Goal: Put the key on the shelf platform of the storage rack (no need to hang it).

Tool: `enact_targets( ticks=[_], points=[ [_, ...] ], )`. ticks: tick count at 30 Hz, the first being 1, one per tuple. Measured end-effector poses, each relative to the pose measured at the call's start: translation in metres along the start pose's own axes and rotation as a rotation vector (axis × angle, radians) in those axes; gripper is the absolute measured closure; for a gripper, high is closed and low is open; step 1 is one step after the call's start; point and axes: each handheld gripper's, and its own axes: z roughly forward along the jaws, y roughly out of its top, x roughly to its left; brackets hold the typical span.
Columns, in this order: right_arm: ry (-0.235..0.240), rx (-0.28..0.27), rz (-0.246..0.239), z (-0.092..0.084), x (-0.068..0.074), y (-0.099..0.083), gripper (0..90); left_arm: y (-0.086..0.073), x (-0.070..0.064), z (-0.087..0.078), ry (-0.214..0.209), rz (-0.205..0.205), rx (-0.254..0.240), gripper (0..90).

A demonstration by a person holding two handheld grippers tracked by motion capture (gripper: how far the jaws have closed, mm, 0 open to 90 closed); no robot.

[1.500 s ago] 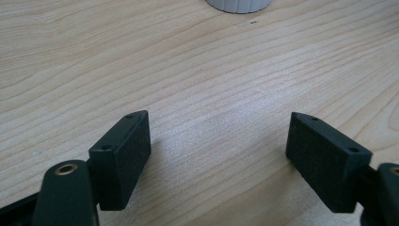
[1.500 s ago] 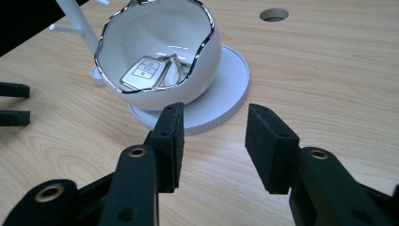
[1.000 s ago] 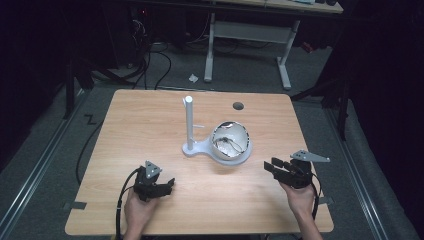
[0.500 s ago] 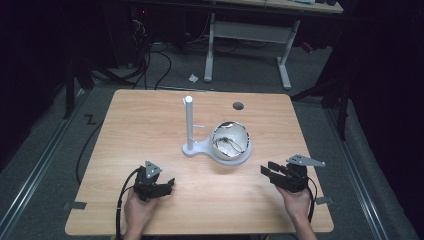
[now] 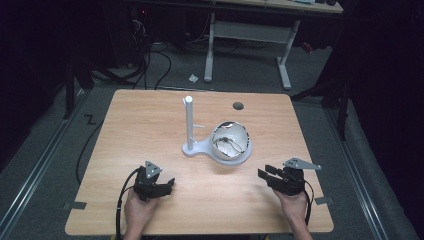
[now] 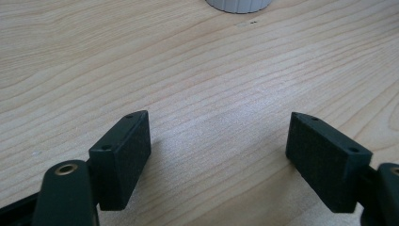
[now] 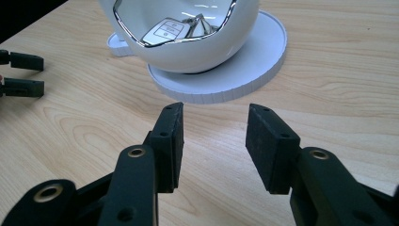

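A white stand with an upright post [image 5: 189,122] and a round base plate [image 7: 254,66] stands at the middle of the wooden table [image 5: 150,125]. On the plate rests a white, chrome-rimmed bowl [image 5: 231,142] [image 7: 188,49] that holds a key fob [image 7: 164,30] and some metal pieces. My left gripper [image 5: 167,185] [image 6: 219,127] lies near the front left, open wide over bare wood. My right gripper [image 5: 263,174] [image 7: 214,117] sits at the front right and points at the plate. It is open, with nothing between its fingers.
A dark round hole [image 5: 238,105] is cut into the table behind the bowl. In the right gripper view the left gripper's fingers [image 7: 21,75] show at the far left. Desk legs and cables stand on the floor beyond the table's far edge.
My right gripper has drifted slightly toward the table's near edge. The left gripper, the stand and the bowl have stayed put.
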Motion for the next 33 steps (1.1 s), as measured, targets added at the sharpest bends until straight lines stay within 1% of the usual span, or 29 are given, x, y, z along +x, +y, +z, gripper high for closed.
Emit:
enact_targets(
  ticks=[8, 12, 17, 24, 27, 33],
  points=[
    [0.006, 0.014, -0.001, 0.006, 0.004, -0.006, 57.5, 0.000, 0.000, 0.000, 0.000, 0.000, 0.000, 23.1],
    [0.003, 0.034, -0.022, 0.009, 0.006, -0.010, 57.4, 0.000, 0.000, 0.000, 0.000, 0.000, 0.000, 23.1],
    [0.003, 0.054, -0.034, 0.014, 0.010, -0.015, 57.0, 0.000, 0.000, 0.000, 0.000, -0.001, 0.000, 23.1],
    [0.001, 0.057, -0.041, 0.018, 0.012, -0.022, 56.1, 0.000, 0.000, 0.000, 0.000, 0.000, 0.000, 23.1],
    [-0.001, 0.063, -0.035, 0.019, 0.013, -0.025, 56.0, 0.000, 0.000, 0.000, 0.000, 0.000, 0.000, 23.1],
    [-0.011, 0.072, -0.046, 0.022, 0.015, -0.030, 55.8, 0.000, 0.000, 0.000, 0.000, -0.001, 0.000, 23.1]
  ],
)
